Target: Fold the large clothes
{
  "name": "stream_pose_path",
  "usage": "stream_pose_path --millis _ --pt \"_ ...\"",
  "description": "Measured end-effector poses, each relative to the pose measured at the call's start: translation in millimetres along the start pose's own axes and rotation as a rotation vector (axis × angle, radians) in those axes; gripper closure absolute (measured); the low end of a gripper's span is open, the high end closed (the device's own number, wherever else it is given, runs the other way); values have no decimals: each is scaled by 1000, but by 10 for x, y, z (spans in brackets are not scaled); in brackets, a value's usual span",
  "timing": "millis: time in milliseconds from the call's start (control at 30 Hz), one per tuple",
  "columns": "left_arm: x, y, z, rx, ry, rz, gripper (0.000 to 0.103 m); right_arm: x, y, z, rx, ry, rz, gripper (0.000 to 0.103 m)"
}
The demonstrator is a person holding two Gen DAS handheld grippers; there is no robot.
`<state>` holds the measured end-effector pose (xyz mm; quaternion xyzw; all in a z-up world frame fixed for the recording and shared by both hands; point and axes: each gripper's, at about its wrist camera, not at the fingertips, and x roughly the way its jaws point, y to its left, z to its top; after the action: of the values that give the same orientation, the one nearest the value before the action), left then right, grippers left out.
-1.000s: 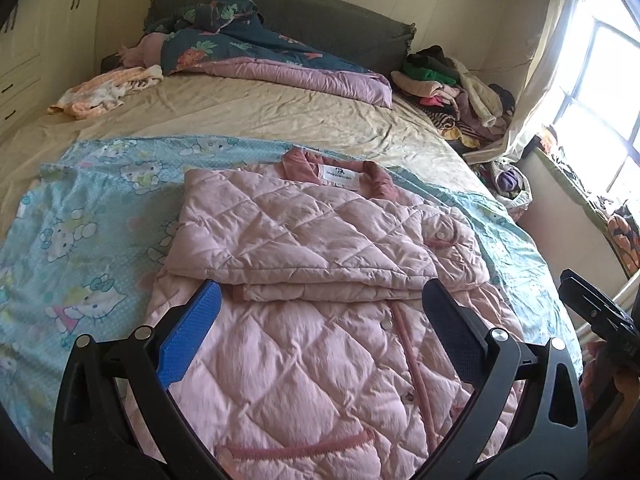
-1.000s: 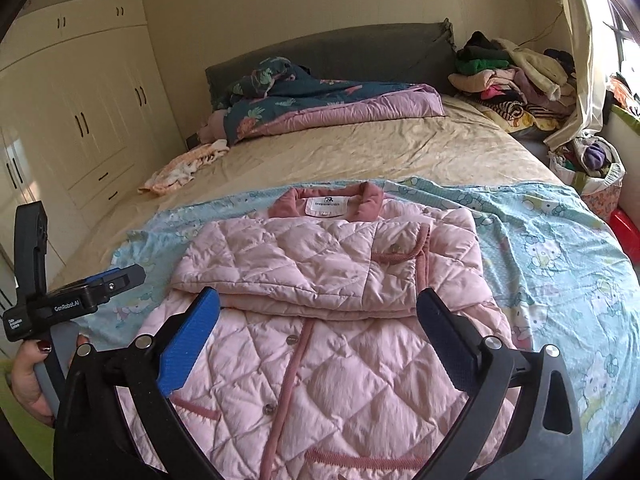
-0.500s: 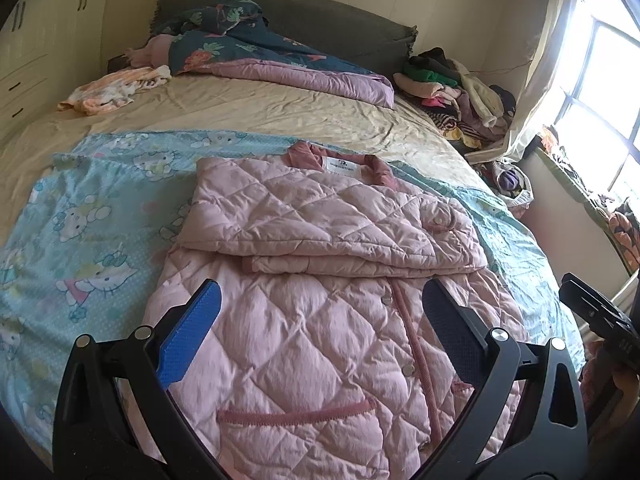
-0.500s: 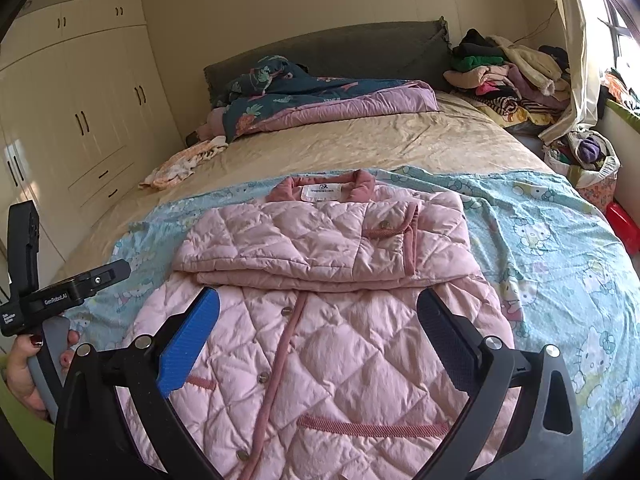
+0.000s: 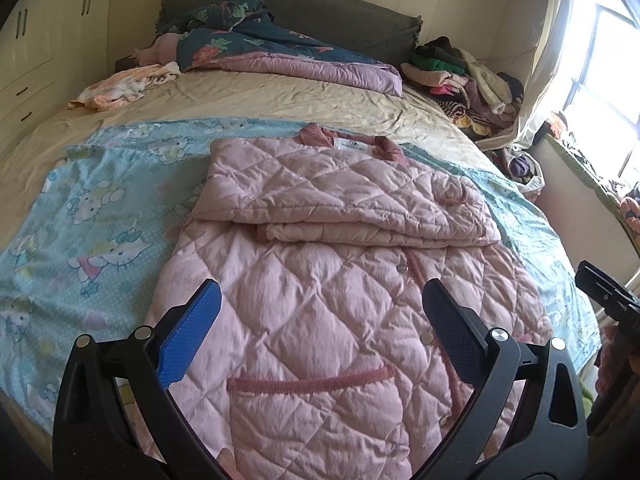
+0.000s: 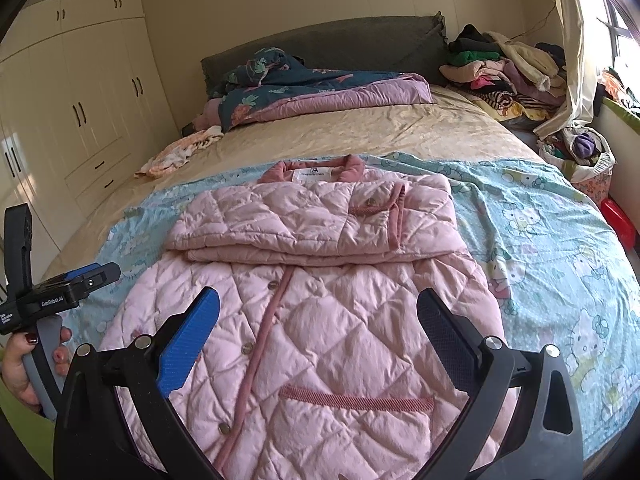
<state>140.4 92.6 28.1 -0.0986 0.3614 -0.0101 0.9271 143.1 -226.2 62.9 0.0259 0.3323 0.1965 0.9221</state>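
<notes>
A pink quilted jacket [image 5: 320, 312] [image 6: 320, 320] lies front up on the bed, collar at the far end. Both sleeves [image 5: 344, 200] are folded across the chest in a flat stack. My left gripper [image 5: 320, 320] hovers open over the jacket's lower part, above a pocket, with nothing between its fingers. My right gripper [image 6: 318, 320] hangs open over the lower front as well, near the button placket, holding nothing. In the right wrist view the left gripper's body [image 6: 60, 292] shows at the left edge, held by a hand.
A light blue cartoon-print sheet [image 5: 92, 216] lies under the jacket on a beige bedspread [image 6: 360, 128]. A dark floral quilt [image 5: 260, 44] and a small orange cloth [image 5: 120, 88] lie near the headboard. A clothes pile [image 6: 504, 68] sits at the far right corner. Wardrobes [image 6: 80, 100] line the left wall.
Both grippers have drawn back toward the foot of the bed, so more of the jacket's lower part and pockets shows. Both stay open. The jacket has not moved.
</notes>
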Motion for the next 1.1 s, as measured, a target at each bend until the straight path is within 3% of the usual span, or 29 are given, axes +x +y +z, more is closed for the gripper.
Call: stream_pose_path --millis 1100 --pt "-75 132 -560 8 39 56 9 -180 -287 -501 -4 49 -78 4"
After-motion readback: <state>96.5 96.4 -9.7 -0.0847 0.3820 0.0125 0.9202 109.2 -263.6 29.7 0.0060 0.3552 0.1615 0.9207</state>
